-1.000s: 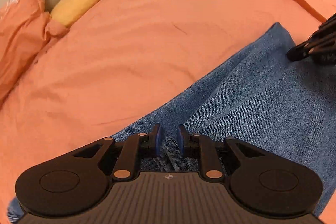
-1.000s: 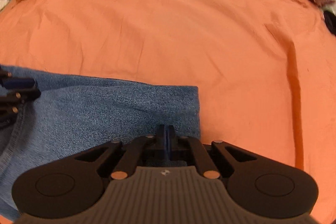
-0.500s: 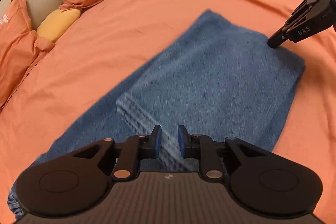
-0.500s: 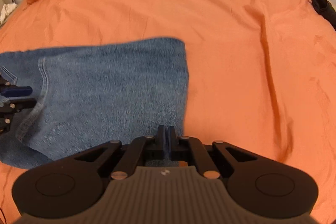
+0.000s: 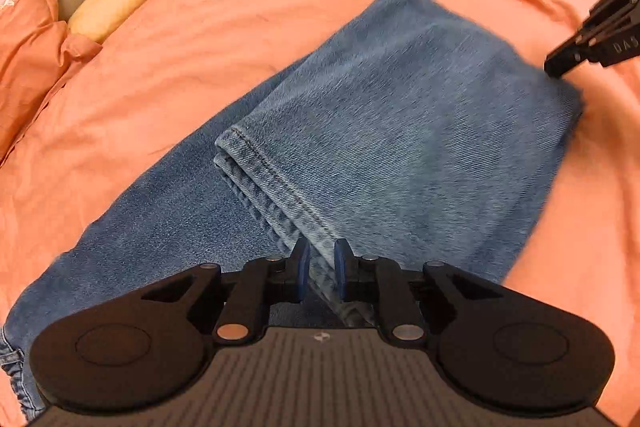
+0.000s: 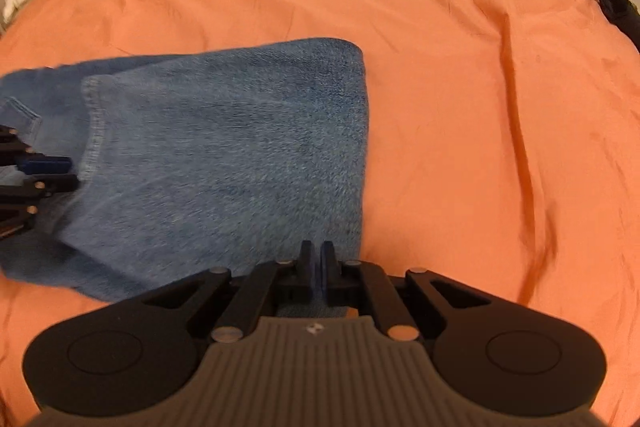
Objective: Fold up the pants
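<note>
Both grippers pulled back and the blue denim pants [image 5: 400, 131] now lie folded over on the orange bed sheet [image 5: 248, 27]. Left gripper [image 5: 320, 269] fingers, just closing, stay narrow around the hem; right gripper [image 6: 318, 267] fingers are shut, empty, letting the fold rest flat.
</note>
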The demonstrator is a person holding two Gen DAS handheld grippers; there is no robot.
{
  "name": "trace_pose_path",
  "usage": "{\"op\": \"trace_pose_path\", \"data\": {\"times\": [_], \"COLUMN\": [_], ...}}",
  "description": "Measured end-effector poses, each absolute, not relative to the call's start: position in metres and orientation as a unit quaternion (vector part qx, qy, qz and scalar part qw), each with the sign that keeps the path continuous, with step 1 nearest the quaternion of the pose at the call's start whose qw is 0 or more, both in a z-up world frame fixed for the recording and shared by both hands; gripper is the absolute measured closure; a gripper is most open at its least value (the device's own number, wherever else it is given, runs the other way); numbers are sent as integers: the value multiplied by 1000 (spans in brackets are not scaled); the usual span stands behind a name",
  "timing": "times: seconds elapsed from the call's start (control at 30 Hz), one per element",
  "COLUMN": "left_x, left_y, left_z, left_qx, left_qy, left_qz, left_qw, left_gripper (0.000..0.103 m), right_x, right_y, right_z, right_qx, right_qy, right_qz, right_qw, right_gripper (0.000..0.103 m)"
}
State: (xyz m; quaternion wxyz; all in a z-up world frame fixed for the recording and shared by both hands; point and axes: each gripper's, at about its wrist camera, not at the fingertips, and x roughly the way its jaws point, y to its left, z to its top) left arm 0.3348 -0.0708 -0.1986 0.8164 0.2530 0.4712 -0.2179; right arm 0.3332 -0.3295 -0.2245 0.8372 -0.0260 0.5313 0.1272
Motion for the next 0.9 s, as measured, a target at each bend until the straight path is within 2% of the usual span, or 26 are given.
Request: {"op": "trace_pose_path", "data": {"times": [0.33,0.57,0.8,0.83,0.9], "left_x": [345,345,320,315,306], "left_y": [-66,-72,-45,-39,-24], "left_z": [-223,-225,-199,-193,-181], "left_qx": [229,243,250,253,253], "left_qy": [498,495,486,483,475], "left_qz": [-213,-203,-195,-191,-183], "left_qw": [809,809,814,816,822], "left_gripper": [84,85,84,82,74], "right_x": [320,323,311,309,305], "right_y": [-324,-327,-292,-289,-281], "right_z": [-268,-272,-253,-248,-235], "right_qx": [-44,-24,-122,-124,-121], "right_qy": [574,576,571,568,560], "right_qz": [125,112,110,113,124], "right_qw": [808,810,804,806,810], "right_gripper": [103,103,103,103,103]}}
